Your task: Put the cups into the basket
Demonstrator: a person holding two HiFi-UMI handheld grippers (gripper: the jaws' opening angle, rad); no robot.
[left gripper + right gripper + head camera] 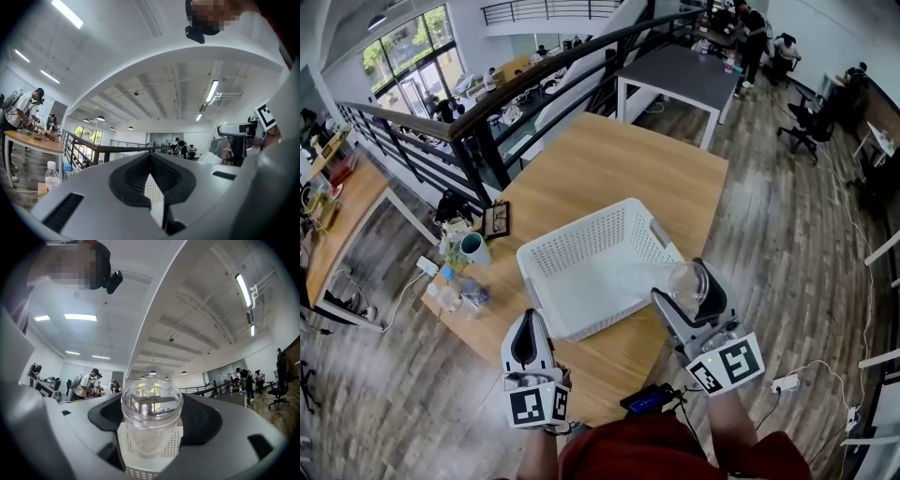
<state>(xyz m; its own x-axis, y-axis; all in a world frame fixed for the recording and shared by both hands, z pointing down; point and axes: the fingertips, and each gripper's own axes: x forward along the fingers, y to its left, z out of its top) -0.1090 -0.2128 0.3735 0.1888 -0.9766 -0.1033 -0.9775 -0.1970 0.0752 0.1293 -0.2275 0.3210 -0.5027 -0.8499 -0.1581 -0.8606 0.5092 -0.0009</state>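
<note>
your right gripper clamped on clear cup, above right rim of basket, at near edge of table. left gripper jaws together, empty, by basket's near-left corner. step, likely: cup delivery. next: you shift cup inward over basket floor, lower, unclamp.

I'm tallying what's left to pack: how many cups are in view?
2. A clear cup is held in the right gripper at the basket's near edge. A teal cup stands at the table's left edge. Clutter there may hide more.

no text legible, any print seemingly too small
</note>
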